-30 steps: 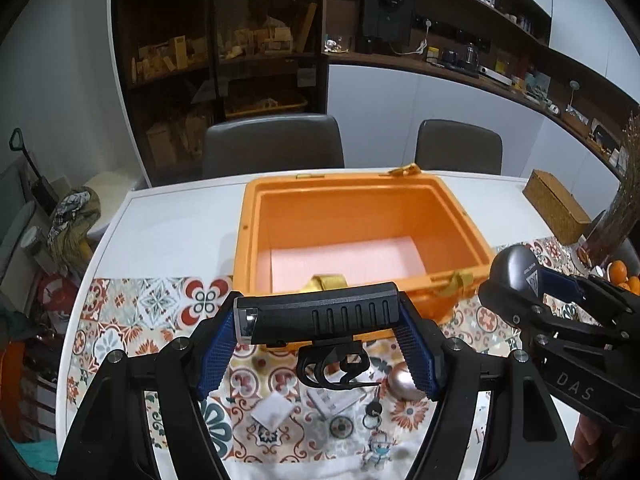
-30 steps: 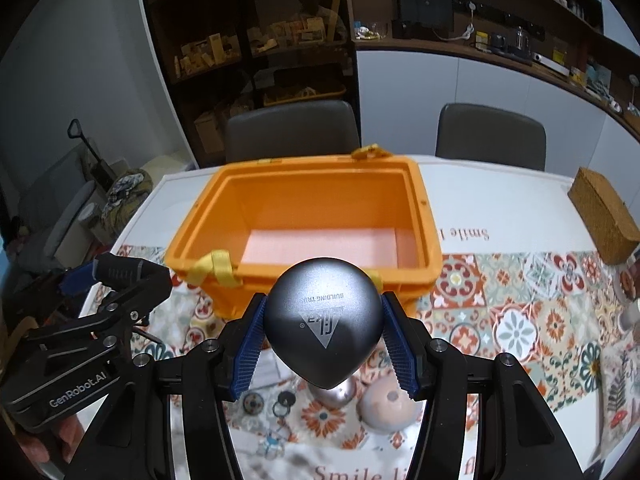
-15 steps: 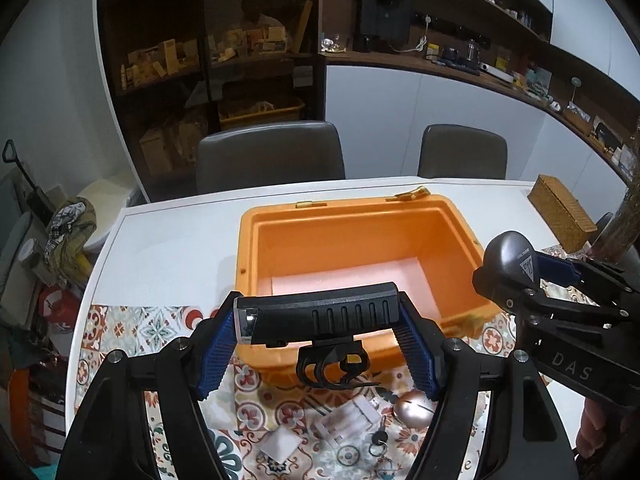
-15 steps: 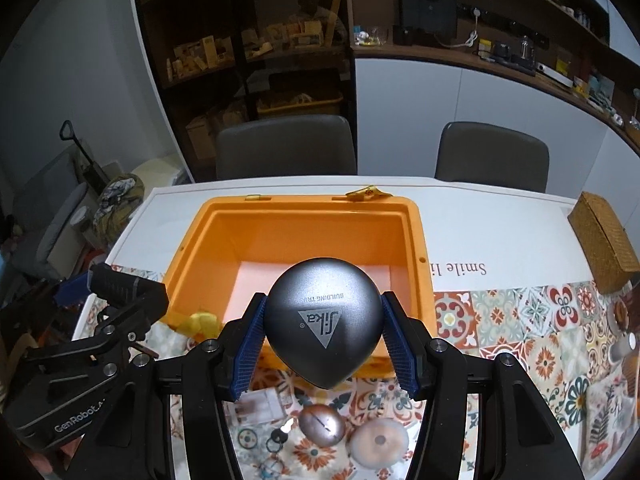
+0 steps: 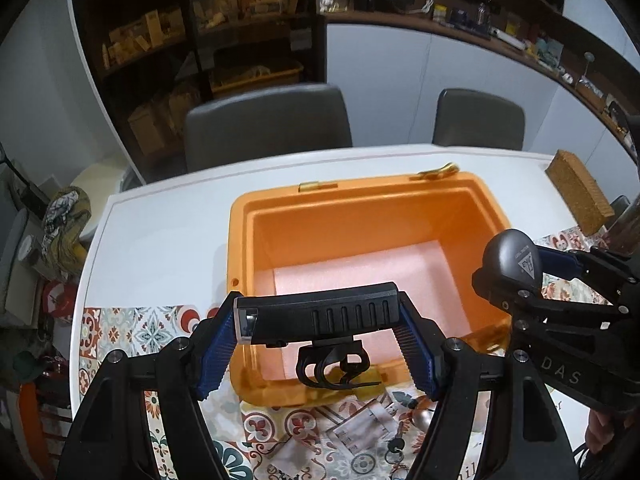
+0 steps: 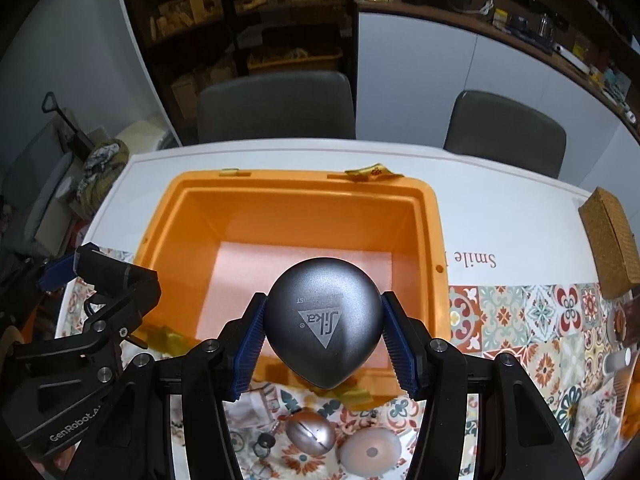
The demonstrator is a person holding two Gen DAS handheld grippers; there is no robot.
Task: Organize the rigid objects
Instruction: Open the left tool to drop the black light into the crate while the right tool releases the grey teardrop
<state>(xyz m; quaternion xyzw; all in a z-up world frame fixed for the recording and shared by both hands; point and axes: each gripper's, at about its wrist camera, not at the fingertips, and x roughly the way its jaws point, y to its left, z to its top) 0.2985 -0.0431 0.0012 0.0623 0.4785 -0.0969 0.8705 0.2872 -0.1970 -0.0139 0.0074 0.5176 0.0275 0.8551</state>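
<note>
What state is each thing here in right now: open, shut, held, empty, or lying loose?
Orange box: open, nothing inside except pink lining.
Black light: held by left gripper.
Grey teardrop case: held by right gripper.
Keys: loose on tablecloth.

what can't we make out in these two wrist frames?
- Near part of the orange bin floor: left wrist view, hidden by the black bike light in the left gripper.
- Same floor, right wrist view: covered by the grey teardrop case in the right gripper.
- Small print above the case logo: blurred.
- Keys and packets on the tablecloth: cut off by finger frames and bottom edge.
</note>
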